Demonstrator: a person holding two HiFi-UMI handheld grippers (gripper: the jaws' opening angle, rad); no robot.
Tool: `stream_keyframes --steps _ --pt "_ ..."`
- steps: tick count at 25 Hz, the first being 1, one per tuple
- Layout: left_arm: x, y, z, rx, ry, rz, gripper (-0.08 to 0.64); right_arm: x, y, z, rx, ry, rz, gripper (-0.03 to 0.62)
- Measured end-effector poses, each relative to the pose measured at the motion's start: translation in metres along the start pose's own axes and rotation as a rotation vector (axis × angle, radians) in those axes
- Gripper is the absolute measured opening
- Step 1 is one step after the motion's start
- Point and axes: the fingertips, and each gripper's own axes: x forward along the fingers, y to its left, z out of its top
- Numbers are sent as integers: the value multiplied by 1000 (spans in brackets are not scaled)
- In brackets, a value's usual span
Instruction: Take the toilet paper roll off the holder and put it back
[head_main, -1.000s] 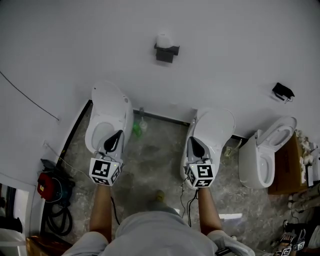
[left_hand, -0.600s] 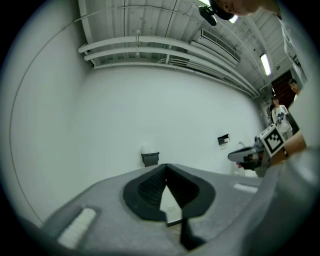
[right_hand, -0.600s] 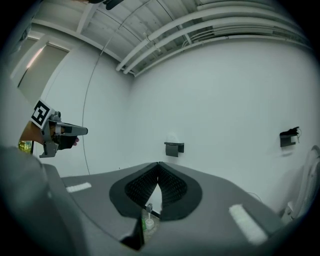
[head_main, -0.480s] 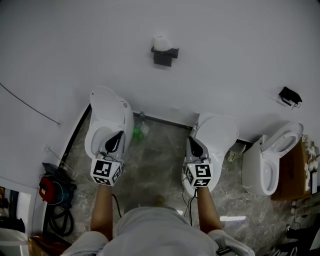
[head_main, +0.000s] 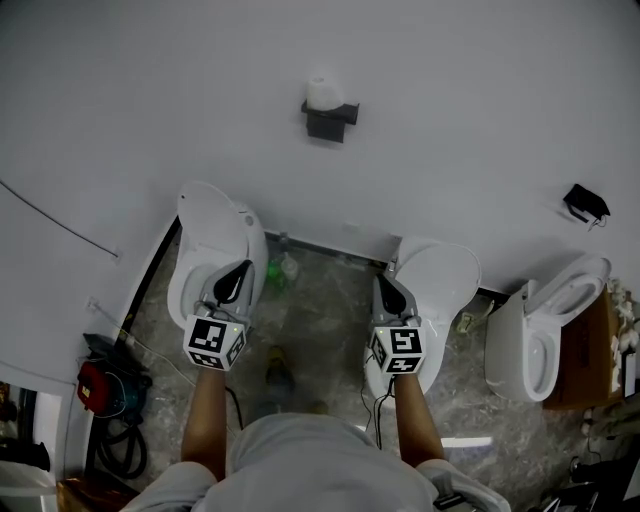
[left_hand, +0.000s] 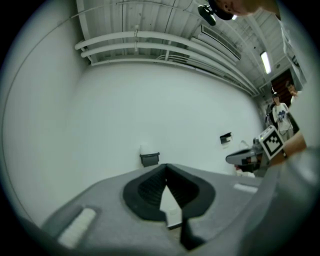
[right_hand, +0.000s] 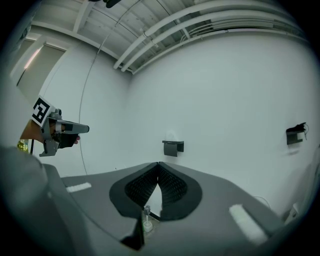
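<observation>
The white toilet paper roll (head_main: 323, 90) sits on top of a small dark wall-mounted holder (head_main: 330, 122). The holder is fixed to the plain white wall (head_main: 470, 110), well ahead of both claws and in line with the gap between them, and neither claw touches it. The left claw (head_main: 241, 268) points level toward that wall, its two dark ribbed jaws brought together at the tips with nothing between them. In the left gripper view the roll and holder lie far off, just left of the closed tips. The right claw (head_main: 382, 281) is held level beside it, jaws likewise together and empty. In the right gripper view the holder shows just right of its tips, well apart from them. Each claw carries a cube with square black-and-white markers, the left cube (head_main: 212, 343) and the right cube (head_main: 398, 350), at the end of a bare forearm. Below the left claw stands a white toilet (head_main: 215, 225), below the right claw a second white toilet (head_main: 445, 275), and farther to the right a third white toilet (head_main: 545, 330). A green bottle (head_main: 272, 272) stands on the mottled grey floor (head_main: 320, 320) between the claws, near the wall.
</observation>
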Motion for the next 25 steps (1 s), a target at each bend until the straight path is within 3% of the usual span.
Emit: stream_keyframes --steps 14,25 --pt "113 78 -21 -16 -7 -46 0 121 -34 4 -9 11 -52 -2" --pt "212 165 -21 -32 -19 -103 0 238 -52 33 -26 2 -115 -2"
